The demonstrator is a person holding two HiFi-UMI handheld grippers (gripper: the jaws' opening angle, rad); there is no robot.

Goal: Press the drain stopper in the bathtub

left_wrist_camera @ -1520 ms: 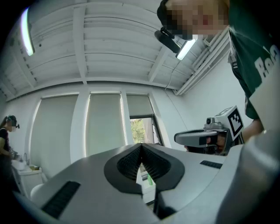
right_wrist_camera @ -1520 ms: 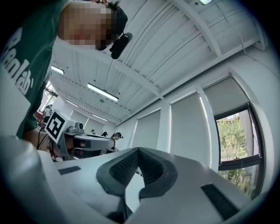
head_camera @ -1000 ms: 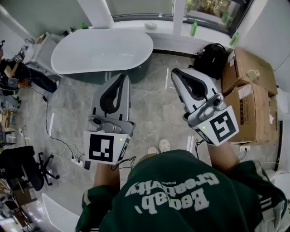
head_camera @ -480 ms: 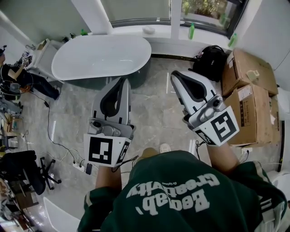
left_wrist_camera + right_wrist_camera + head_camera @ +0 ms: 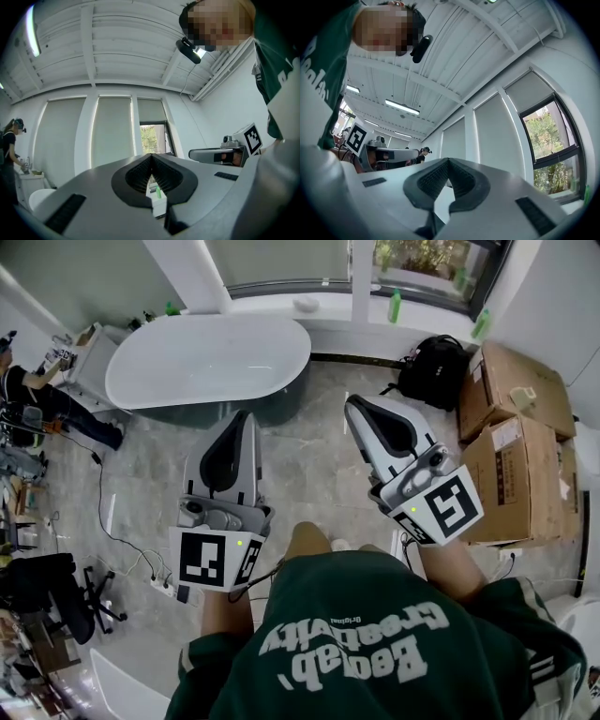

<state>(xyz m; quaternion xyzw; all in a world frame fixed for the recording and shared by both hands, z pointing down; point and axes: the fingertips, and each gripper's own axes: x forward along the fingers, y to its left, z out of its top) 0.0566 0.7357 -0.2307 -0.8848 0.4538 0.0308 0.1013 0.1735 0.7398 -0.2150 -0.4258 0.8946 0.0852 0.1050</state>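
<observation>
A white oval bathtub [image 5: 208,360] stands at the far left of the room under the window, seen from above in the head view. Its drain stopper cannot be made out. My left gripper [image 5: 246,415] is held over the floor short of the tub's near rim, jaws shut and holding nothing. My right gripper [image 5: 350,402] hangs further right, over bare floor, also shut and holding nothing. Both gripper views look up at ceiling and windows, with my left gripper's [image 5: 151,155] and my right gripper's [image 5: 448,160] tips touching.
Cardboard boxes [image 5: 516,442] are stacked at the right and a black backpack [image 5: 433,369] lies by the window sill, which carries green bottles [image 5: 397,304]. A person [image 5: 37,399] sits at the far left. Cables and a power strip [image 5: 161,582] run over the grey floor.
Both grippers have drifted slightly down and left in the head view as the view shifted; the person's knee now shows between them. The jaws stayed shut.
</observation>
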